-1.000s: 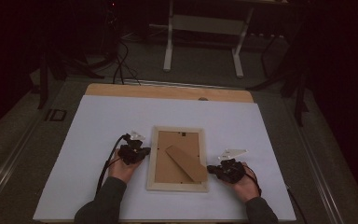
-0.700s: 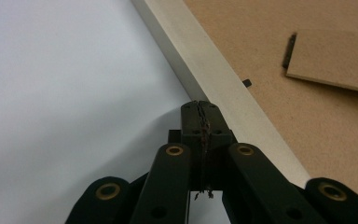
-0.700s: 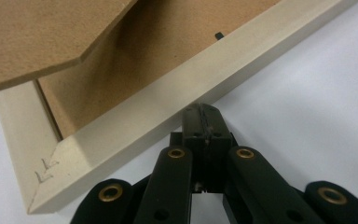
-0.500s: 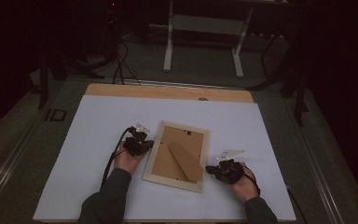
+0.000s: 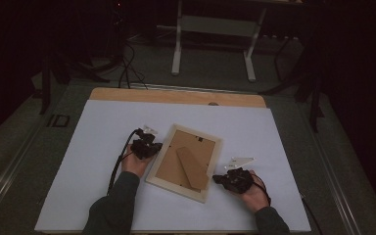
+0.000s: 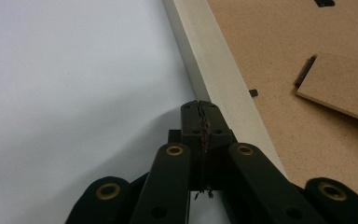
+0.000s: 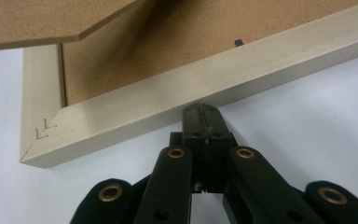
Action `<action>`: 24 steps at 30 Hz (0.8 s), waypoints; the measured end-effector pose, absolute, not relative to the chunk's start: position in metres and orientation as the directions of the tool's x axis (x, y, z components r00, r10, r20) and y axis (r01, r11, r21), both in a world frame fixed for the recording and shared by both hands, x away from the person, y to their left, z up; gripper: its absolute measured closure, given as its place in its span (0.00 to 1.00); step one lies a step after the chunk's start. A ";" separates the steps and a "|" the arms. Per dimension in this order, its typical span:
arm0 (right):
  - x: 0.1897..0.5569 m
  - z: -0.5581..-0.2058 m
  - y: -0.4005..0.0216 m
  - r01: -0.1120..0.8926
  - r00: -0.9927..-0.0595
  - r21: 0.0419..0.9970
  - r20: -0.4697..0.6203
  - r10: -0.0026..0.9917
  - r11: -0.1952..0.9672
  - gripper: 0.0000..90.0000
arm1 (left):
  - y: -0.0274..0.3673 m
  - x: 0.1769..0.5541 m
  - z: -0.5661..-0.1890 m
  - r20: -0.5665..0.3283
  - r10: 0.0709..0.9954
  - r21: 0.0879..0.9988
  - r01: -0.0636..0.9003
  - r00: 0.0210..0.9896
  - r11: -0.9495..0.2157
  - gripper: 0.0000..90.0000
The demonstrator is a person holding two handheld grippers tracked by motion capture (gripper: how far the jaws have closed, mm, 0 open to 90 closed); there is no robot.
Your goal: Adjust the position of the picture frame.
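A picture frame (image 5: pixel 185 163) lies face down on a white table (image 5: pixel 98 127), its brown backing board and folded stand (image 5: pixel 192 168) uppermost, with 2 hand-held grippers set against its opposite sides.

The left gripper (image 6: pixel 200 108) has its jaws clenched tight, nothing between them; the joined tips press on the outer face of the frame's pale wooden rail (image 6: pixel 219 74), which runs up and away to the right of the jaws. The backing board (image 6: pixel 307 93) lies beyond the rail, further right of the tips, and bare table (image 6: pixel 74 84) spreads to their left.

The right gripper (image 7: pixel 201 112) is likewise clamped shut and empty, its tips butted against the frame's side rail (image 7: pixel 205 84), which crosses just ahead of the jaws. A mitred corner (image 7: pixel 44 133) with 2 staple marks sits well to the left of the tips, and the stand (image 7: pixel 51 18) rises above and beyond.

Against the picture from 1 second ago, the frame has swung clockwise and now sits skewed on the table rather than square to its edge. The left gripper (image 5: pixel 146 147) has shifted away from the person with the frame's near-left side; the right gripper (image 5: pixel 232 179) has kept its place.

Both forearms enter from the bottom in dark sleeves, each hand gripping its tool low over the table and pointing inward at the frame.
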State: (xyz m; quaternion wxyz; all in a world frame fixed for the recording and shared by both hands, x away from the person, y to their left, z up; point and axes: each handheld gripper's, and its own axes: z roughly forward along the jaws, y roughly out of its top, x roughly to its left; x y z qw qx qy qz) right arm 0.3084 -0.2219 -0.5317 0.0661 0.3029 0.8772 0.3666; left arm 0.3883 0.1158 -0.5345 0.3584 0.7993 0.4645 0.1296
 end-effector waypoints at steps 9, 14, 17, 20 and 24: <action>0.316 -0.525 -0.226 0.477 -0.795 0.699 0.083 0.601 0.534 1.00 | 0.117 0.376 -0.516 -0.127 0.837 0.740 0.613 0.532 -0.277 1.00; 0.325 -0.515 -0.232 0.479 -0.772 0.724 0.078 0.631 0.496 1.00 | 0.119 0.359 -0.503 -0.120 0.826 0.766 0.580 0.551 -0.276 1.00; 0.333 -0.509 -0.234 0.488 -0.762 0.735 0.094 0.641 0.471 1.00 | 0.120 0.346 -0.498 -0.125 0.812 0.781 0.561 0.570 -0.274 1.00; 0.338 -0.505 -0.233 0.485 -0.757 0.738 0.085 0.647 0.470 1.00 | 0.121 0.338 -0.497 -0.142 0.802 0.788 0.557 0.580 -0.263 1.00; 0.352 -0.498 -0.227 0.470 -0.748 0.746 0.053 0.662 0.471 1.00 | 0.123 0.321 -0.498 -0.158 0.783 0.796 0.547 0.602 -0.260 1.00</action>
